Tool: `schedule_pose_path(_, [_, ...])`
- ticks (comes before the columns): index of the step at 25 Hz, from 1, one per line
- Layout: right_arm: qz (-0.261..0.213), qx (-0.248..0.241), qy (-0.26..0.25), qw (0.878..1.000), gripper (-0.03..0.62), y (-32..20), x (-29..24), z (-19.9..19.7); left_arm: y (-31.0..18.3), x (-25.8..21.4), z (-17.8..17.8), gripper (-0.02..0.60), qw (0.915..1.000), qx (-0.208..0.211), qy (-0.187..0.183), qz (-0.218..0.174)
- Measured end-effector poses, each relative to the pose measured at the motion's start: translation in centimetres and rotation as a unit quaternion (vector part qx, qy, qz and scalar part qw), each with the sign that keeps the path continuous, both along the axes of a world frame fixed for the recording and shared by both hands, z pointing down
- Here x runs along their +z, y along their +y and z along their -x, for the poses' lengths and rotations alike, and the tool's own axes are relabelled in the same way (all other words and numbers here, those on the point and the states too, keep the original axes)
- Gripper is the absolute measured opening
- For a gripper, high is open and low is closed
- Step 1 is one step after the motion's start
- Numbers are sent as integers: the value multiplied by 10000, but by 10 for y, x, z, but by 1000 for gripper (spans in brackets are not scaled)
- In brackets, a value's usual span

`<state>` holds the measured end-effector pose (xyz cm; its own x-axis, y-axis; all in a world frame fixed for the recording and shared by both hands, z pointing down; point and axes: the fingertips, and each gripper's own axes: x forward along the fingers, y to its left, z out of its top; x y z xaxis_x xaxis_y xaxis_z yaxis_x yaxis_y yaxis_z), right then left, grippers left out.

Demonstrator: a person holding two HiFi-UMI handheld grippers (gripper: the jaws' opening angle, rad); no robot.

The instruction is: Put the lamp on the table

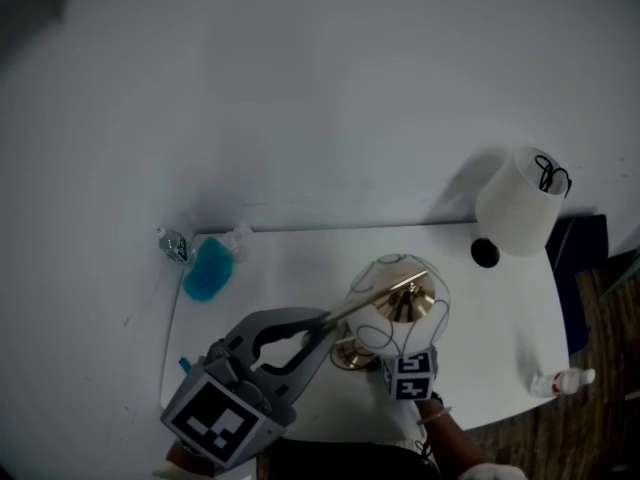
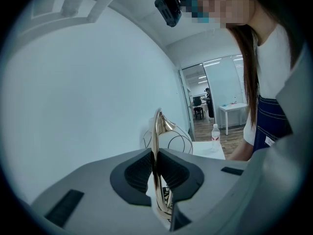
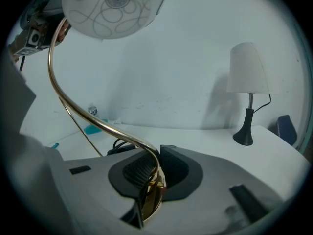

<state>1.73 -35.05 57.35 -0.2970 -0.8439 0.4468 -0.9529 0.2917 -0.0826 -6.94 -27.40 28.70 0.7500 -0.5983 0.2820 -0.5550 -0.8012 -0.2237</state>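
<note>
The lamp has a curved gold stem (image 1: 375,298), a white globe shade (image 1: 398,306) with thin black swirls, and a gold base (image 1: 350,354) low over the white table (image 1: 300,258) near its front edge. My left gripper (image 1: 325,324) comes in from the lower left and is shut on the stem (image 2: 157,131), which runs between its pads. Lower down, just above the base, my right gripper (image 3: 154,176) is shut on the same stem (image 3: 88,115); its marker cube (image 1: 412,376) shows under the shade. The shade (image 3: 115,6) hangs overhead in the right gripper view.
A second lamp (image 1: 520,206) with a white conical shade and black foot stands at the table's back right. A blue bottle (image 1: 208,273) and a small metal item (image 1: 173,243) lie at the back left. A small bottle (image 1: 560,380) lies at the right front corner.
</note>
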Motion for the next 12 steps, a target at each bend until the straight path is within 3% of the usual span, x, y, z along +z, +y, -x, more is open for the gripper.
schedule_pose_path(12, [74,76,78,9999,46,-23,19,-6,-25,10,0,37,10000,-13,-31,92])
